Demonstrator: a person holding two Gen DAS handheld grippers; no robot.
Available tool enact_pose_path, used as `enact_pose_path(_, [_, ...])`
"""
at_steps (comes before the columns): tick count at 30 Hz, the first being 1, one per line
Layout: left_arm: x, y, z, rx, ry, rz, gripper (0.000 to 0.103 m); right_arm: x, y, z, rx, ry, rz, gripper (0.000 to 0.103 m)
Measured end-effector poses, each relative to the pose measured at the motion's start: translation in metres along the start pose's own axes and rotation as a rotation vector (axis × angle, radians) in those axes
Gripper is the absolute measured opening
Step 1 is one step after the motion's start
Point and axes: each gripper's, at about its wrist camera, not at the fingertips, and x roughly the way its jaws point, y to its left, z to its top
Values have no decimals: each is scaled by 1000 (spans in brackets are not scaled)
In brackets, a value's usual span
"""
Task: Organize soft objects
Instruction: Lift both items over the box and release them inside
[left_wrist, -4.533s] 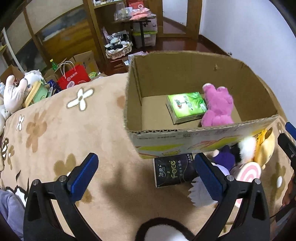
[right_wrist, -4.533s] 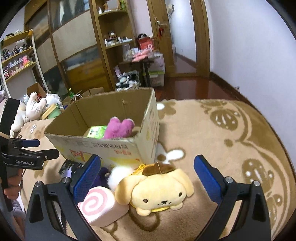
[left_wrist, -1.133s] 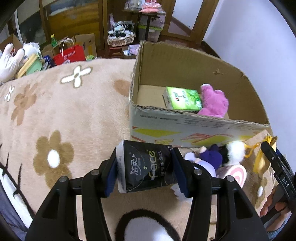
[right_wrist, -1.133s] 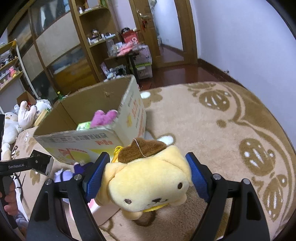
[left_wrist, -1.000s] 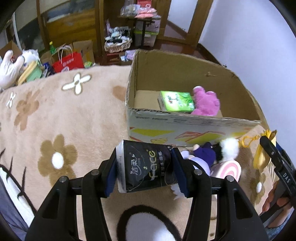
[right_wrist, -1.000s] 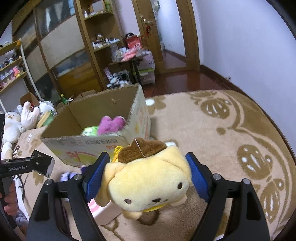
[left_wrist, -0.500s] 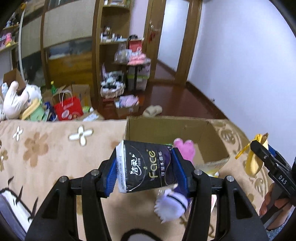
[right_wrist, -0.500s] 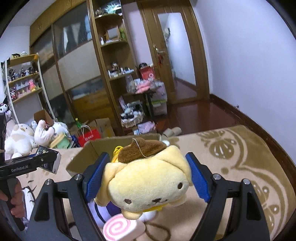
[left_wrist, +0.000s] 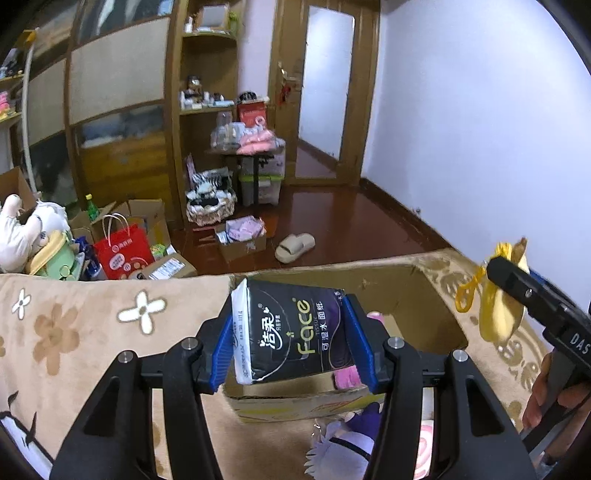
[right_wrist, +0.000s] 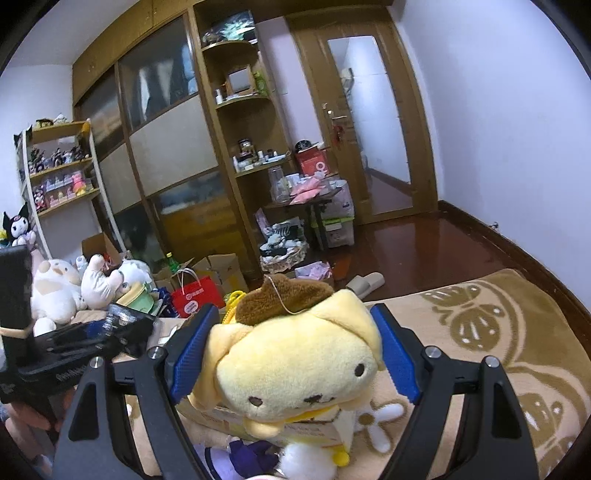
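Left wrist view shows a tan flower-patterned blanket as the carrying surface; whether a bed or the floor lies under it cannot be told. An open cardboard box stands on it toward the far right edge, with something pink visible inside, low at the near wall.

Step in hand: transport. Both claws carry their loads in the air above the blanket.

- Left claw: closed on a black tissue pack, gripped by its two short ends, hanging over the near wall of the box.
- Right claw: closed on a yellow dog plush, pads pressed into both sides of its head. It is held to the right of the box and looks still outside the opening.

A purple-and-white plush and a pink swirl-patterned item lie on the blanket just outside the near wall, apparently not yet sorted.

Next move, as judged: advance the tissue pack past the near wall, lower it into the box, then spread the pads. The right claw must travel left over the box rim before release. The two claws should enter in turn to avoid collision.
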Motion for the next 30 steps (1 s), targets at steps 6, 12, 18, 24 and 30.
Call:
enact_pose_path(6, [21,-5,-6,26,37,5,53,19,8,-7,-27,32,35,88])
enact_pose_path(12, [35,-2,-12,21,69,-7,54,36,8,-22,-27,78,47,88])
enact_pose_path(18, [46,-3,-13,23,76,-15,54,46,6,-29,-3,106,78,88])
enact_pose_path(24, [54,-3,-16,31,103,-35,54,54,3,-34,26,131,90,89])
enact_pose_path(30, [60,-1,-19,19,130,-52,55,53,-1,-34,59,131,94,91])
